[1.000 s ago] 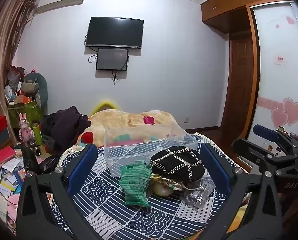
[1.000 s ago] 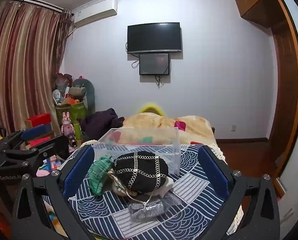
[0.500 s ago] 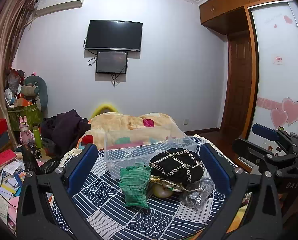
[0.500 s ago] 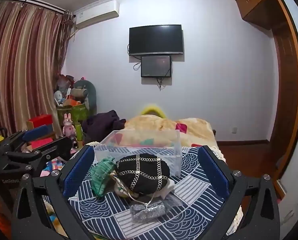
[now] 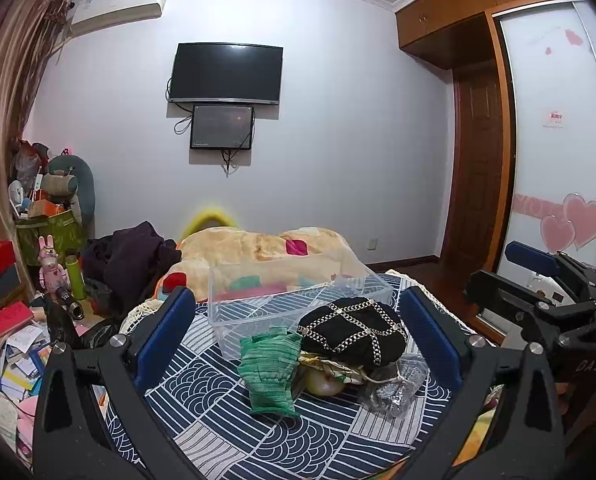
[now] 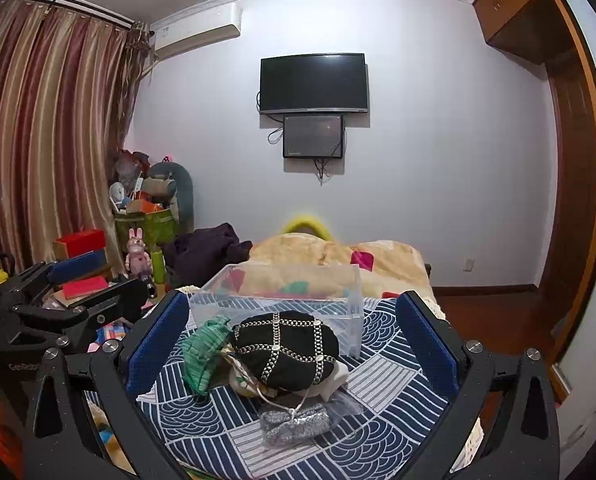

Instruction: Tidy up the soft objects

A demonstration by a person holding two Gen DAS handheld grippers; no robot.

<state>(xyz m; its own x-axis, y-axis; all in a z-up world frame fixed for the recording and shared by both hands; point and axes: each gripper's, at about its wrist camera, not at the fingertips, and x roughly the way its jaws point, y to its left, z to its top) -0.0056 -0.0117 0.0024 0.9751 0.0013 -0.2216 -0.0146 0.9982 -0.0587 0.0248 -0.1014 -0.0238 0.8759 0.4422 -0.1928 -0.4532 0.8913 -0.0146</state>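
A small pile lies on a blue patterned cloth (image 5: 225,404): a green knitted glove (image 5: 269,368) (image 6: 201,350), a black hat with a gold lattice (image 5: 354,332) (image 6: 285,346), a silver item in a clear bag (image 5: 394,390) (image 6: 295,424), and pale fabric under the hat. An empty clear plastic box (image 5: 293,300) (image 6: 281,300) stands just behind the pile. My left gripper (image 5: 298,336) is open and empty, short of the pile. My right gripper (image 6: 291,338) is open and empty, framing the pile from the right side. Each gripper also shows in the other's view.
A yellow quilt (image 5: 265,248) lies behind the box, with dark clothes (image 5: 137,256) to its left. Books, boxes and toys (image 5: 13,320) crowd the floor at left. A wardrobe (image 5: 558,160) and door stand at right.
Both views have risen and shifted slightly; the pile and box sit a little lower and nearer centre. Nothing on the cloth has moved. Both grippers stay open.
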